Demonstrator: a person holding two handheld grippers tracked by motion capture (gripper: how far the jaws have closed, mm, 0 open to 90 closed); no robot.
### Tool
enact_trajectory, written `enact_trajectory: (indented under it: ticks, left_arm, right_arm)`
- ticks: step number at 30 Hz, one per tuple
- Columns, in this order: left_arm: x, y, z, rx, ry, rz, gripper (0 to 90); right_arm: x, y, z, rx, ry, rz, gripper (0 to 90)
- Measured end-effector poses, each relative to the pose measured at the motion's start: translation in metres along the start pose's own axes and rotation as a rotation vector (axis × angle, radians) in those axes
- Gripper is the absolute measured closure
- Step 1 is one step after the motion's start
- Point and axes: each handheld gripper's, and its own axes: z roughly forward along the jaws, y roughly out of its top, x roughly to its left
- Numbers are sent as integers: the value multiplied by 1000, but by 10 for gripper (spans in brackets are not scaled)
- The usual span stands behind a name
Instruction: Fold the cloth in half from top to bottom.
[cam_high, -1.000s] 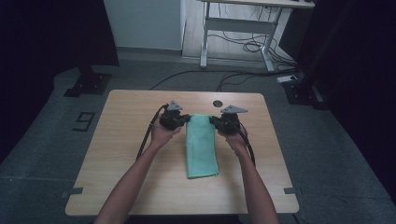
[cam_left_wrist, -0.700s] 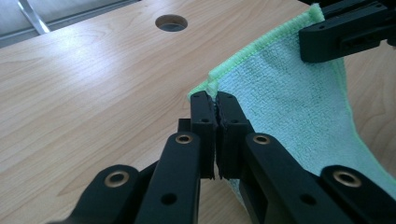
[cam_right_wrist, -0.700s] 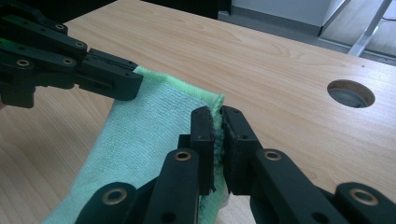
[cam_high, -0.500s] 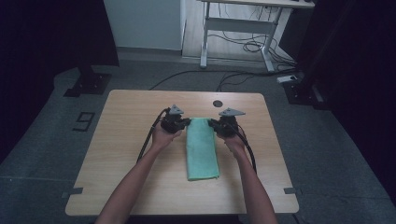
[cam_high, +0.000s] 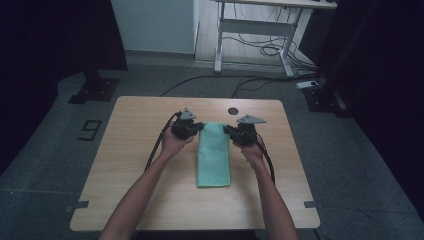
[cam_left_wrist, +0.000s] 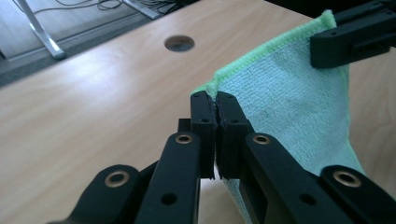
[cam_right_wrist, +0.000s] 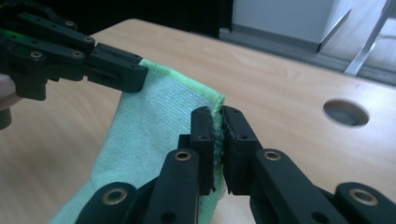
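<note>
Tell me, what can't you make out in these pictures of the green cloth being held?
- Cloth corners: hidden between the shut fingers in both gripper views.
- Number of folded layers: too small in the high view.
- Table hole: too dark to see inside.
- Cloth's near end: cut off by the bottom edge in both gripper views.

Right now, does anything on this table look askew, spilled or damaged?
Nothing stands out. The green cloth lies folded and straight on the table, each far corner pinched by the left gripper and right gripper.
</note>
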Motion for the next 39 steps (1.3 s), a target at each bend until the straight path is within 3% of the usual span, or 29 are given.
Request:
enact_trajectory:
  ticks: [11, 15, 39]
  left_arm:
    - [-29, -18, -20, -41, -29, 61, 871]
    - [-35, -22, -24, -43, -42, 58, 870]
    - [-50, -36, -33, -25, -52, 60, 866]
  right_arm:
    - [12, -24, -23, -34, 21, -39, 832]
    - [15, -32, -29, -25, 41, -51, 832]
    - [25, -46, -43, 17, 99, -41, 828]
